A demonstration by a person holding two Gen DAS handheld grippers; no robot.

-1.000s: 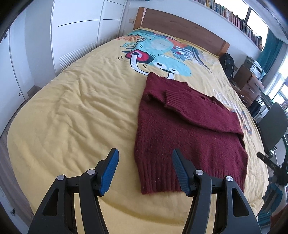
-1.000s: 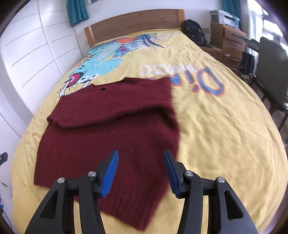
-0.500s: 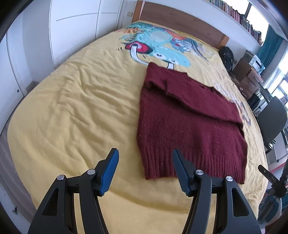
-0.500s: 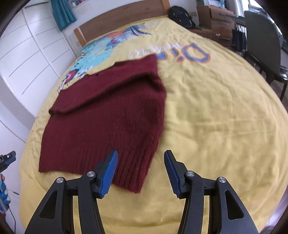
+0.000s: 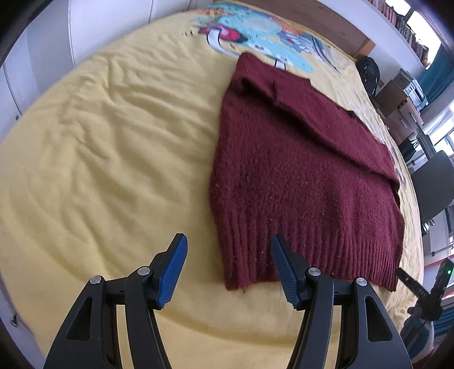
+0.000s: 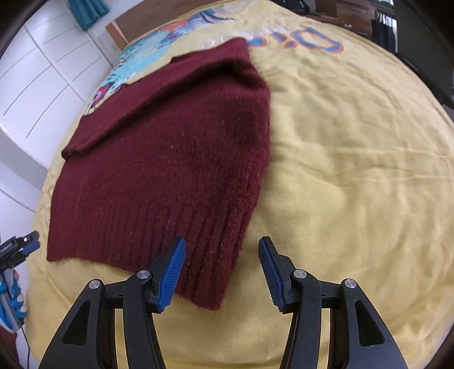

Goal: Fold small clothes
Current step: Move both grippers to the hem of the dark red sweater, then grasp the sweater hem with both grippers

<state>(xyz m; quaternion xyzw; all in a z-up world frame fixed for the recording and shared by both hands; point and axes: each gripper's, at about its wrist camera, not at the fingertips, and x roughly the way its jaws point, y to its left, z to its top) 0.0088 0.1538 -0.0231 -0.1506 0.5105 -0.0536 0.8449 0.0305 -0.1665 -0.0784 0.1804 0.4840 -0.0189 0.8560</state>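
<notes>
Dark red knit sweater [image 5: 298,170] lies flat on the yellow bedspread [image 5: 99,142], sleeves folded in across the chest, ribbed hem twd the near edge of the bed, neck twd the far headboard [image 5: 326,25]. It sits right of centre in the left wrist view, left of centre in the right wrist view.

Vs a sec ago: both cams have dropped closer to the bed, sweater fills much more of each view, and the hem corners now sit right at the fingertips; before they were well short of them.

Left gripper [image 5: 228,262]: fingers half open w/ nothing between the pads; the near-left hem corner lies in the gap below, right pad over the ribbing. No contact that I can see.

Right gripper [image 6: 222,262]: same, fingers half open, gap unchanged from earlier; near-right hem corner under the gap, left pad over the rib knit. Touching or not, can't tell.

Further out: cartoon print [image 5: 255,34] on the spread past the collar, white wardrobe doors [image 6: 37,85] on the left, dark chair [image 5: 434,181] far right.
</notes>
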